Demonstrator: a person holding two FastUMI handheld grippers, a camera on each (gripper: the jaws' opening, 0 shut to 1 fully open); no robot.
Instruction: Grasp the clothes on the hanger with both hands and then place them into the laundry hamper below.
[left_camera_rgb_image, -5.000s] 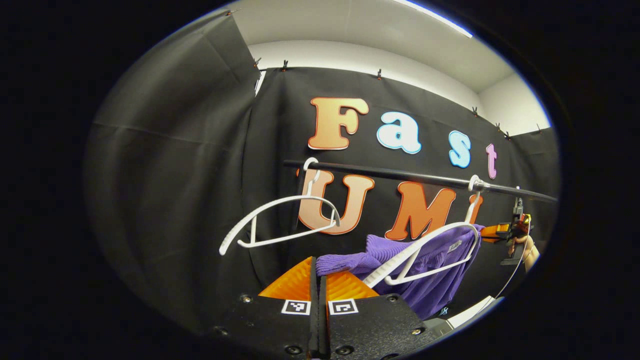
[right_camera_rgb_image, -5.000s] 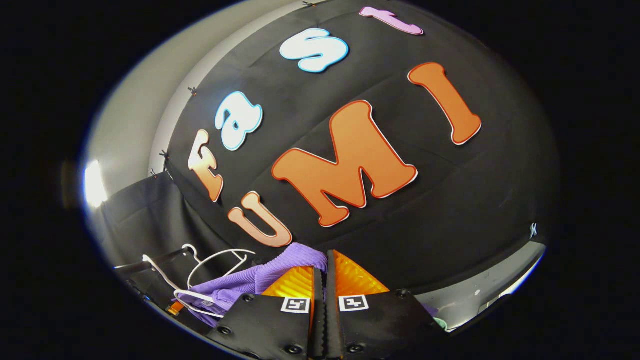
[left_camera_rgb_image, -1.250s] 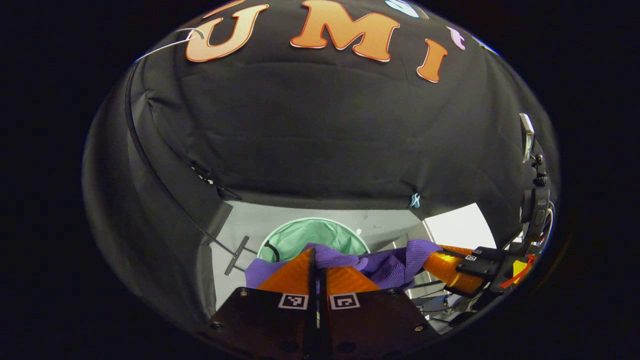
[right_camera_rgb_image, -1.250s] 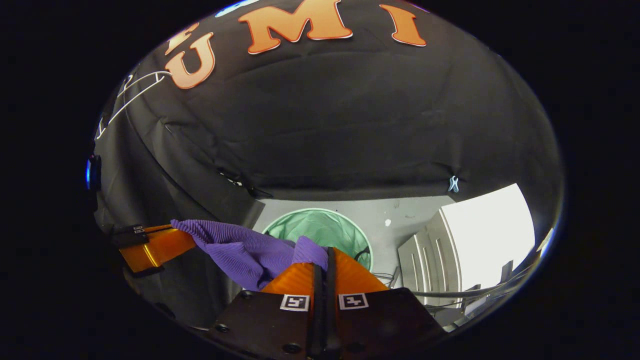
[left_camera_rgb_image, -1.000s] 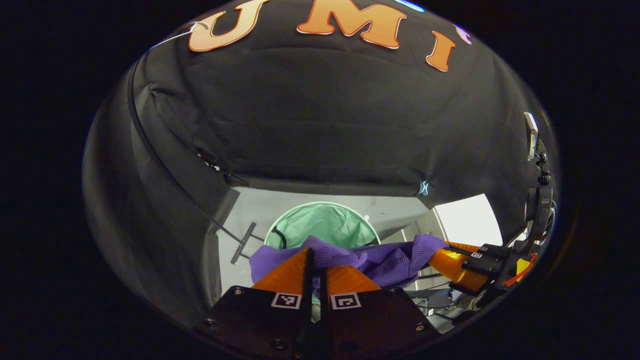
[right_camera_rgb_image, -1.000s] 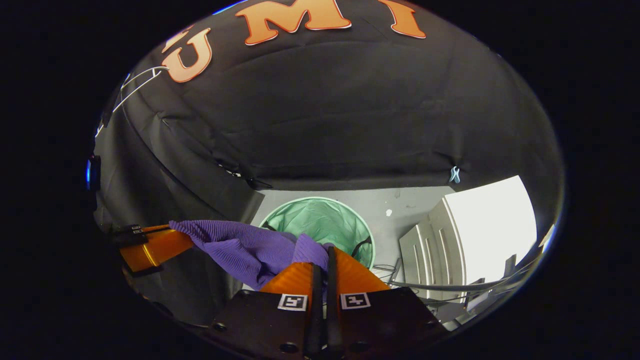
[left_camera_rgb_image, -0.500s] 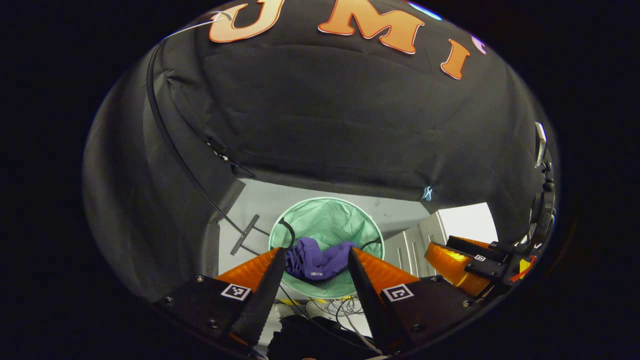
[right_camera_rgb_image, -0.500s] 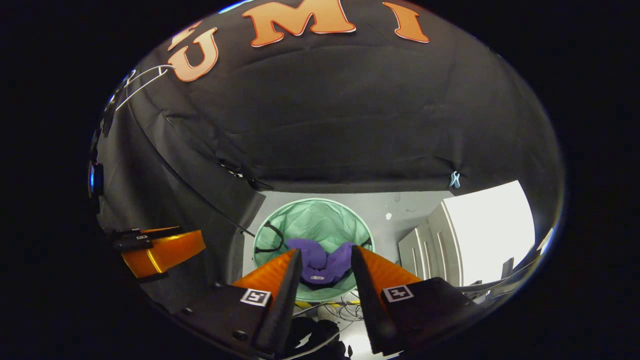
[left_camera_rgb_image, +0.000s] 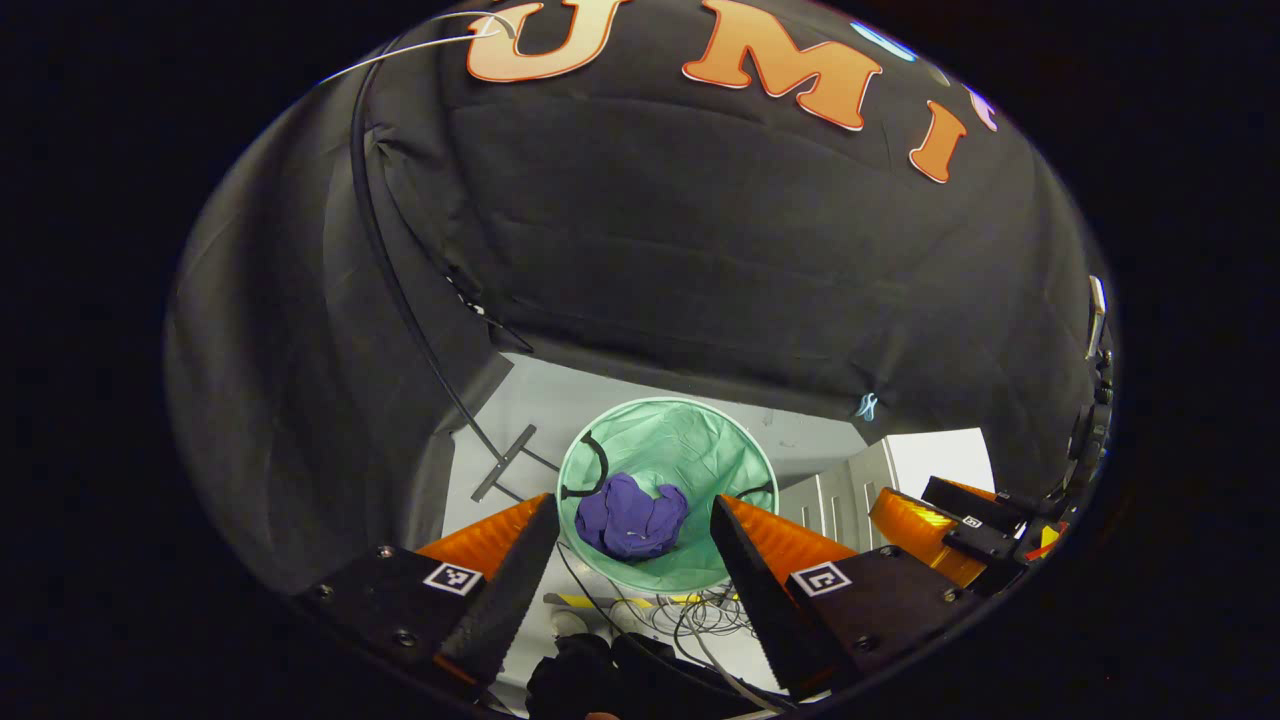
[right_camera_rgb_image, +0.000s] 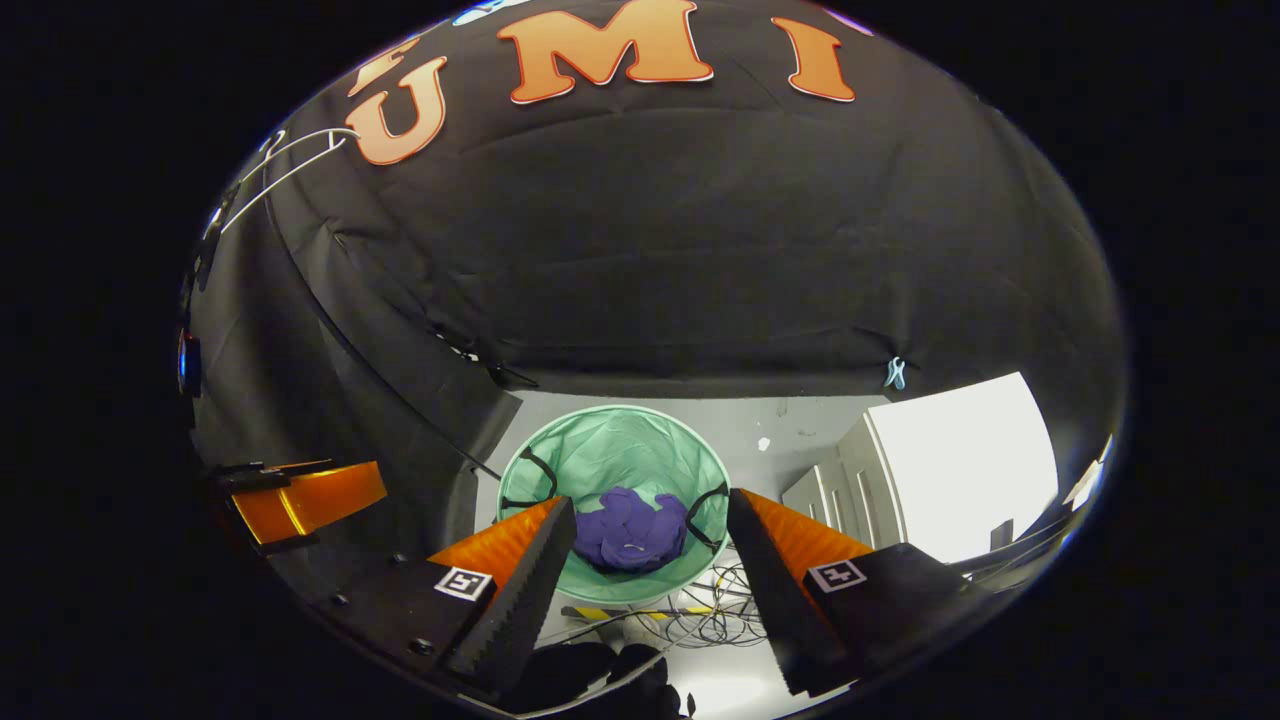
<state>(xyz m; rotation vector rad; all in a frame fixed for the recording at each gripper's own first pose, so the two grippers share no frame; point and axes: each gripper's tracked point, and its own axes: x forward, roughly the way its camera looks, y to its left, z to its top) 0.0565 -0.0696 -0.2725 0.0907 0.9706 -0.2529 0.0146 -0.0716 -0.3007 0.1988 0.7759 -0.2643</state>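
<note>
Booth: black cloth walls behind, a pale floor (left_camera_rgb_image: 520, 405) below, loose cables (right_camera_rgb_image: 700, 610) on the floor at the near side of the hamper.
Hamper: round green laundry hamper (left_camera_rgb_image: 700, 440) standing on the floor, mouth up, seen from above in both views.
Clothes: purple garment (left_camera_rgb_image: 630, 515) lies crumpled in a heap inside the hamper, toward its near wall, touching neither set of tongs.
Axis: bunched into a rough ball, so no clear long axis or pointing direction can be made out; slightly wider than deep in the right gripper view (right_camera_rgb_image: 628, 540).
Left tongs: left tongs (left_camera_rgb_image: 625, 570) spread wide apart, holding nothing, hovering above the hamper.
Right tongs: right tongs (right_camera_rgb_image: 645, 575) likewise wide apart and empty, above the hamper.
Hangers: white hangers (right_camera_rgb_image: 290, 160) at the upper left edge, bare as far as can be seen.
Progress: judging from this, the garment is off the hanger and in the hamper; the placing looks done.
Left to do: apparently only drawing both tongs away.
</note>
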